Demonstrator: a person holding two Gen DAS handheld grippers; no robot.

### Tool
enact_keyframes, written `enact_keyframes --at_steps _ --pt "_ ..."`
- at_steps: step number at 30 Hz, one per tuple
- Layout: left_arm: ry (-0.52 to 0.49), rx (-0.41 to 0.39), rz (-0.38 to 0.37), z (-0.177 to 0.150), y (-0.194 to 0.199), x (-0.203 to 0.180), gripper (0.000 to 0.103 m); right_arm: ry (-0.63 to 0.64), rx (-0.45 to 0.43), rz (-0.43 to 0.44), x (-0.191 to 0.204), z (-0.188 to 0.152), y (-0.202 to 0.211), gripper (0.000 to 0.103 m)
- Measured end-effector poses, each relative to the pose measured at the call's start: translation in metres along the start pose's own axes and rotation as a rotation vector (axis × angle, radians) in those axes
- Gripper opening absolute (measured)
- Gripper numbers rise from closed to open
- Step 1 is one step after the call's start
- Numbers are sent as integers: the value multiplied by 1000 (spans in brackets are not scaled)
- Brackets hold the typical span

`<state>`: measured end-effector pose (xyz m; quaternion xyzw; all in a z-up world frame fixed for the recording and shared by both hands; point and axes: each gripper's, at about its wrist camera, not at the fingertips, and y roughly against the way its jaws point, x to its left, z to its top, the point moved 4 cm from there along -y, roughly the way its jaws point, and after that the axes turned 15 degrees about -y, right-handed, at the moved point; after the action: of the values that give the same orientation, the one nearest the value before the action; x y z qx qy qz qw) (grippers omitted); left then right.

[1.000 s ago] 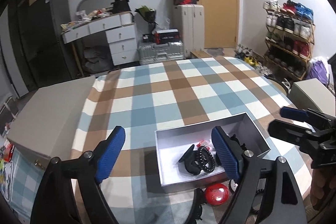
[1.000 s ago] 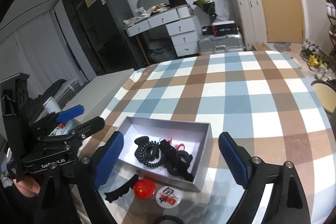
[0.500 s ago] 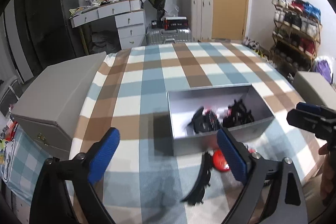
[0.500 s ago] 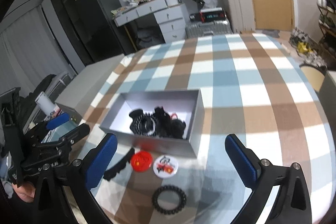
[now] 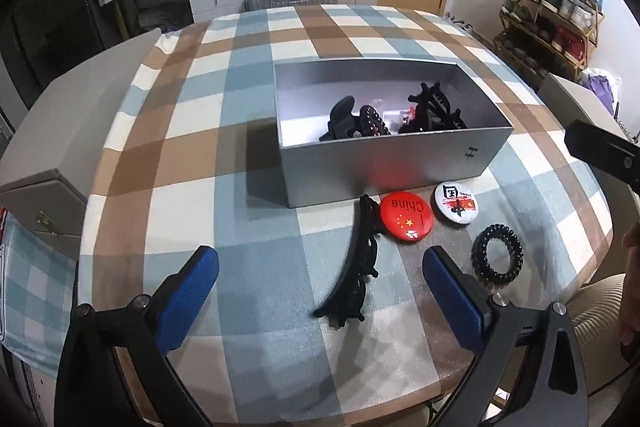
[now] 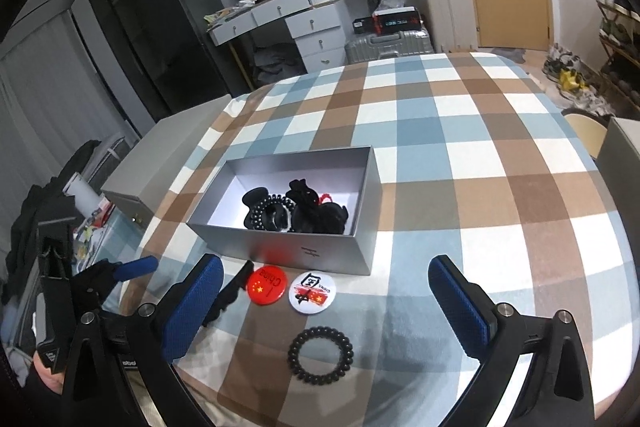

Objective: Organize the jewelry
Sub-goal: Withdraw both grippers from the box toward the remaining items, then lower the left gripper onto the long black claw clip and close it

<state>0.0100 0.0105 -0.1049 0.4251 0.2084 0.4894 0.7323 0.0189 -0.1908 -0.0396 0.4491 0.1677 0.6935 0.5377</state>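
A grey box (image 5: 384, 163) sits on the checked counter (image 5: 192, 155) near its near edge, holding black hair clips (image 5: 432, 111) and a coil tie; between box and near edge lie a black claw clip (image 5: 358, 263), a red badge (image 5: 406, 217), a white badge (image 5: 456, 205) and a black coil hair tie (image 6: 320, 355); the left gripper (image 5: 320, 291) has just been opening, jaws wide over the claw clip, gripping nothing; the right gripper (image 6: 324, 307) stands fully spread above the hair tie, empty.
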Motion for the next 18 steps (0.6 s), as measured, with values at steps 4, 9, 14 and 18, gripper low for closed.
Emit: enact_keyframes --at_steps 4,9,14,18 --pt "2 44 -20 -5 -7 -3 100 9 4 2 2 -1 -1 103" --pt "13 114 -50 -11 -24 -4 100 41 -12 -14 4 -2 -3 103" --pt "18 125 -63 -12 -30 -5 94 47 -16 -12 4 -1 -3 103" --pt "-57 118 -34 -11 -29 -17 74 38 5 -24 2 -2 -5 103"
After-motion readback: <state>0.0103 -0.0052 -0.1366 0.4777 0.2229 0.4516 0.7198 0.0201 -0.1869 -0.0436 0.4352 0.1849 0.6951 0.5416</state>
